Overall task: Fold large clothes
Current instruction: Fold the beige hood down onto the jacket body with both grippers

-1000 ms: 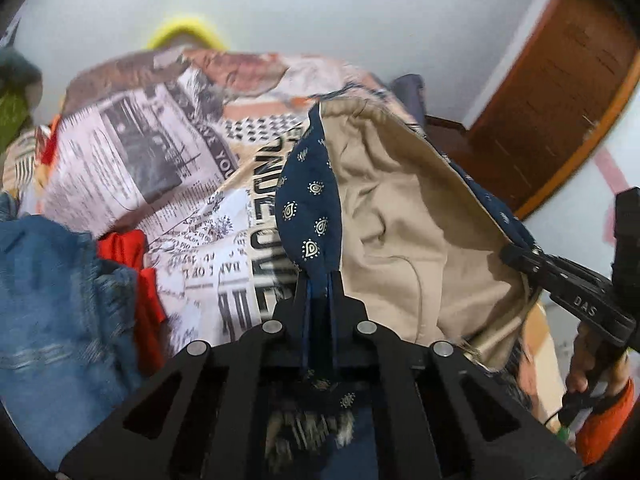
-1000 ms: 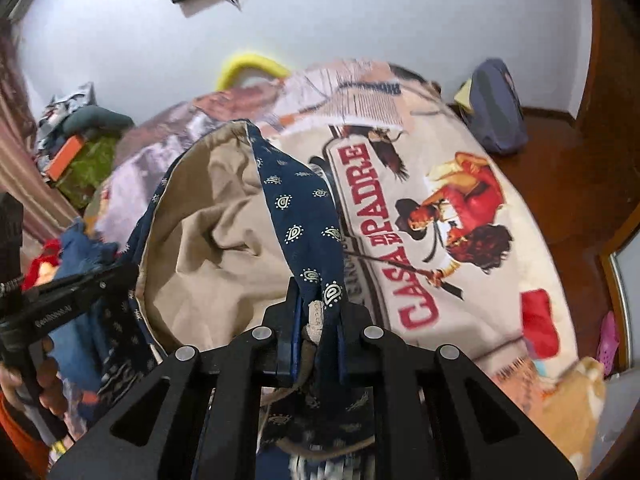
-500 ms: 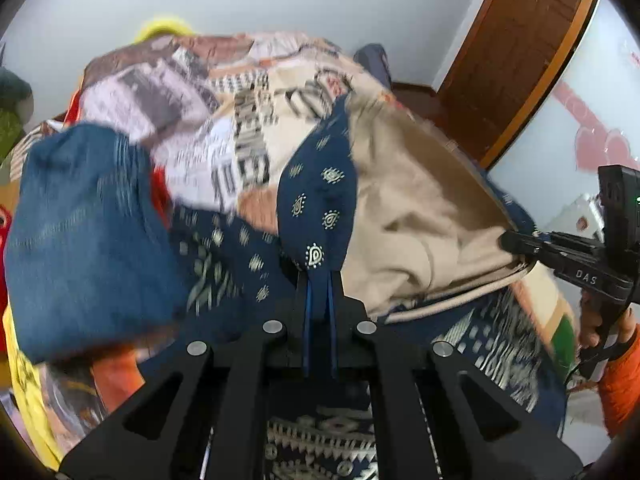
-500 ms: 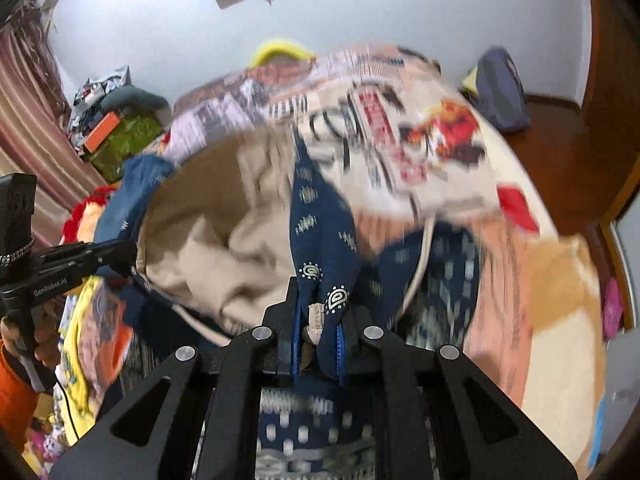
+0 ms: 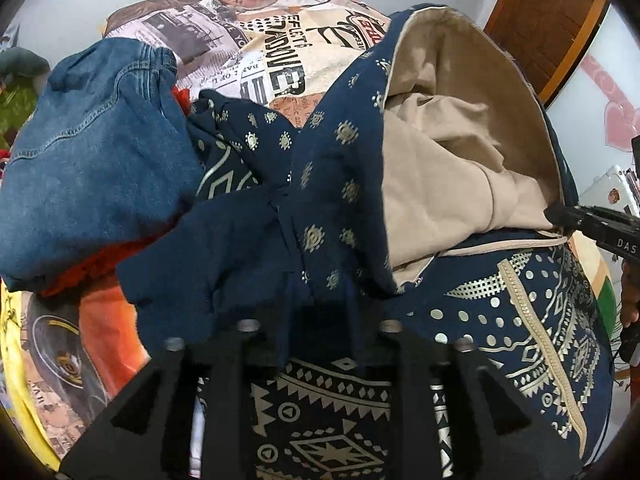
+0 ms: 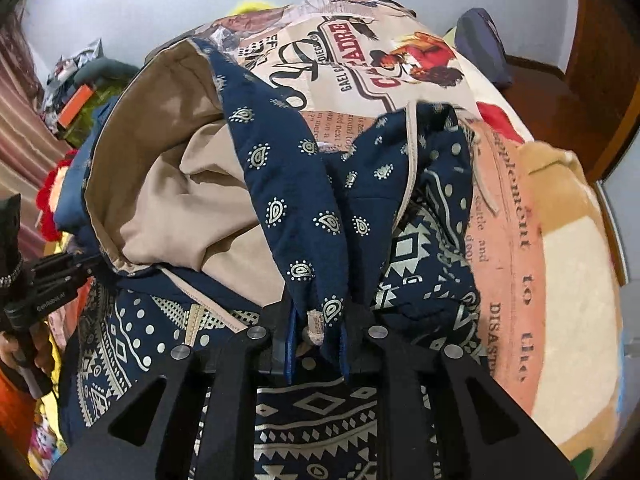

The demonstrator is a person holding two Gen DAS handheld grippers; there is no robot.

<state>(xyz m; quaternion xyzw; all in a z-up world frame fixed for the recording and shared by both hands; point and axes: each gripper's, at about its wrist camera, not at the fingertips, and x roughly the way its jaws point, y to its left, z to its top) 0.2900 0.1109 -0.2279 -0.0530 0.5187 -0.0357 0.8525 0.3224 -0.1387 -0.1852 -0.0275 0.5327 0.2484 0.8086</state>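
Two tongs angle steeply down over a bed, each with a fold of the same navy printed garment between its jaws. Left tongs are opening, the cloth draped loosely across the gap and hiding the fingertips. Right tongs are also opening, with a tan-tipped corner of the garment hanging between the blue pads; whether the pads press on it cannot be told.

The garment lies bunched on the near part of the bed, its beige lining turned up in an arch between the two tools and its patterned hem spread below them.

Only the left wrist view shows a heap of blue denim with red cloth under it towards the bed's left edge, and the right tongs' black arm reaching in from the right. Only the right wrist view shows the newsprint-patterned bedspread running to the bed's right edge, a dark bag on the wooden floor beyond, and a hand gripping the left tool's handle.
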